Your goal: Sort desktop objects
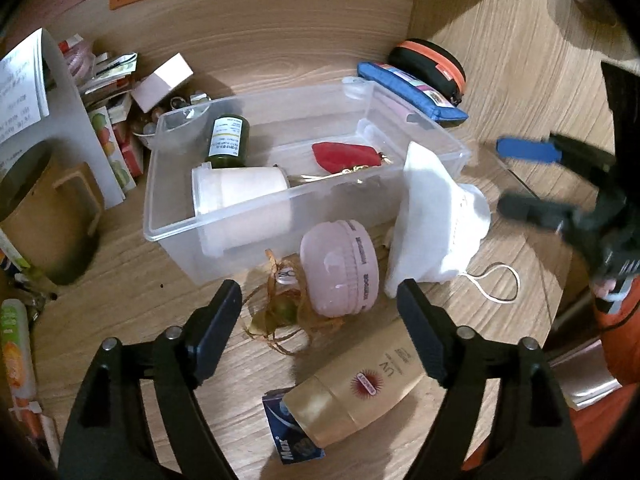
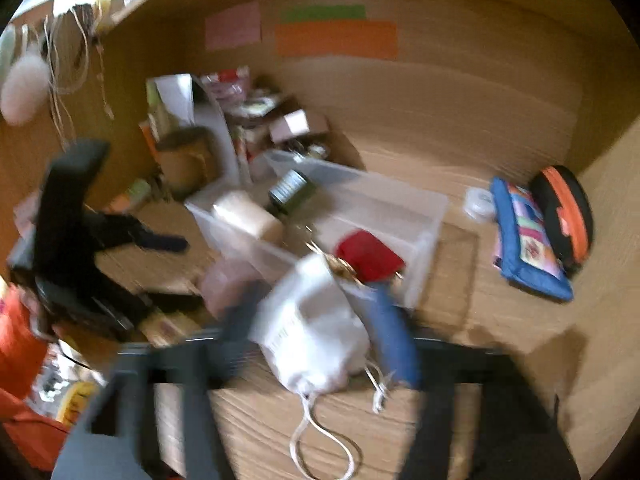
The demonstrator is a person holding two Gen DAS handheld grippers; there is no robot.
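Bin (image 1: 168, 216) of clear plastic on desk, part filled: pale jar (image 1: 240, 192), green bottle (image 1: 228, 142), red pouch (image 1: 340, 156). Outside beside it: white mask (image 1: 432, 216), pink case (image 1: 340, 268), sunscreen tube (image 1: 360, 396). Left gripper (image 1: 320, 312) open above pink case; right gripper (image 2: 320, 340) open, mask between its jaws, unpinched.

A home desk nook, walled in wood-grain panels. Sticky notes (image 2: 336, 38) are stuck to the back panel at 12 o'clock. Personal clutter fills the desktop (image 1: 120, 280): a clear bin (image 1: 168, 216) at centre with a green bottle (image 1: 228, 140), a face mask (image 1: 436, 216) at 3 o'clock, a sunscreen tube (image 1: 360, 392) at 6 o'clock, a pencil case (image 1: 412, 92) at 1 o'clock, and papers (image 1: 20, 88) at 10 o'clock.
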